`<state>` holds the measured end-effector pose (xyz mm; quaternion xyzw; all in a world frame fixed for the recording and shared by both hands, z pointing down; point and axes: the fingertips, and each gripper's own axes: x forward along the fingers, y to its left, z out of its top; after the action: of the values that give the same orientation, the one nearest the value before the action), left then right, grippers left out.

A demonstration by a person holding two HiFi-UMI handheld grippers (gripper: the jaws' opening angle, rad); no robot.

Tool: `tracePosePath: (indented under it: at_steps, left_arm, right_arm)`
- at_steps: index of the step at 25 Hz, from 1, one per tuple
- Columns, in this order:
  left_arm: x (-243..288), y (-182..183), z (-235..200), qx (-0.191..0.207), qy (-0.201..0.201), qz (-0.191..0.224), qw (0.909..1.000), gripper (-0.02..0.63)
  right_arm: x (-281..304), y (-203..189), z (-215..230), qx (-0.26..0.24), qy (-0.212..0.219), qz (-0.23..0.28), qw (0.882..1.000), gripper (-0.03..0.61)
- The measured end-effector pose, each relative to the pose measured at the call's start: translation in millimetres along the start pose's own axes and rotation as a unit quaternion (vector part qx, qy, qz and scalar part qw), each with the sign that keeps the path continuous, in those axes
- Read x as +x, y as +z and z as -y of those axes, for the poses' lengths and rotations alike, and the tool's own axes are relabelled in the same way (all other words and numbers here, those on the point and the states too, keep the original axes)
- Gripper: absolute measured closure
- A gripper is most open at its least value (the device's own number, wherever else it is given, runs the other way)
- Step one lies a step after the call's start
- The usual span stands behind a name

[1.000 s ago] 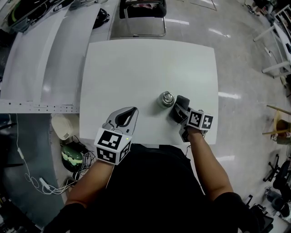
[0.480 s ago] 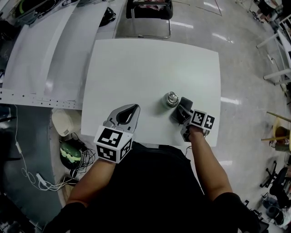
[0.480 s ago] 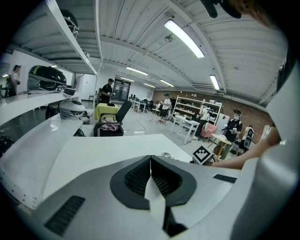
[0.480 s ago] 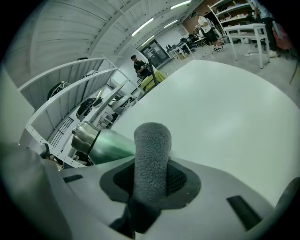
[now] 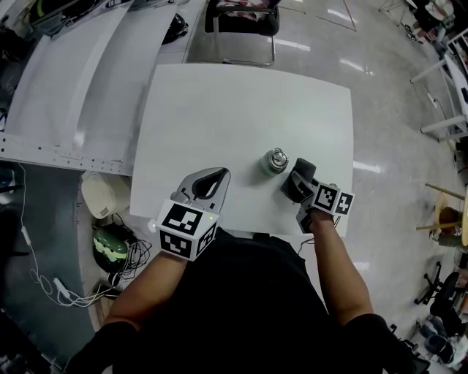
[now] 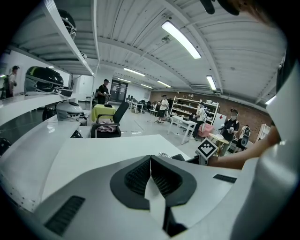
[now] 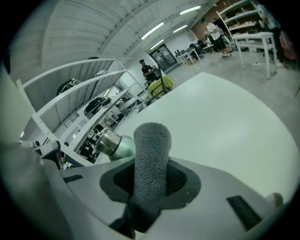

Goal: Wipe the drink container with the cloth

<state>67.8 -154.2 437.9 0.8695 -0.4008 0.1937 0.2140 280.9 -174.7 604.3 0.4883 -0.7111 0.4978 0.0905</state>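
The drink container (image 5: 274,159) stands capped on the white table (image 5: 219,102), its contents hidden. It is just ahead-left of our right gripper (image 5: 298,181), which clamps a folded grey cloth (image 7: 151,154). Our left gripper (image 5: 217,175) sits well apart, jaws pressed together and empty.

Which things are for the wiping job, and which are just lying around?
For the job: drink container, cloth, right gripper shut on the cloth.
Just lying about: chair, cables on the floor, left gripper, shut and empty.
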Motion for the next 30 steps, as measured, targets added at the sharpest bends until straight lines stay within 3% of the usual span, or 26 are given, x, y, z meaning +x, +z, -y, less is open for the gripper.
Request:
tracePosePath:
  at_steps: [4, 9, 15, 22, 26, 30]
  left_arm:
    - [2, 1, 1, 0.004, -0.005, 0.001, 1.0000, 0.597]
    - [5, 2, 3, 0.007, -0.012, 0.004, 0.9999, 0.597]
    - [7, 5, 6, 0.007, -0.014, 0.007, 0.9998, 0.597]
    - [6, 7, 0, 0.001, -0.003, 0.011, 0.9999, 0.597]
    - [5, 5, -4, -0.003, 0.001, 0.012, 0.9999, 0.597]
    - [6, 4, -4, -0.004, 0.002, 0.012, 0.9999, 0.597]
  right_arm:
    - [-23, 16, -25, -0.101, 0.010, 0.000, 0.995, 0.462]
    - [-42, 33, -66, -0.222, 0.021, 0.006, 0.975, 0.462]
    - [-54, 50, -98, -0.333, 0.022, 0.009, 0.943, 0.462]
    - [-51, 65, -118, -0.450, 0.013, -0.036, 0.892, 0.462]
    - [-47, 65, -128, -0.497, 0.011, -0.059, 0.866, 0.462]
    - [-39, 64, -134, -0.522, 0.018, -0.080, 0.849, 0.462]
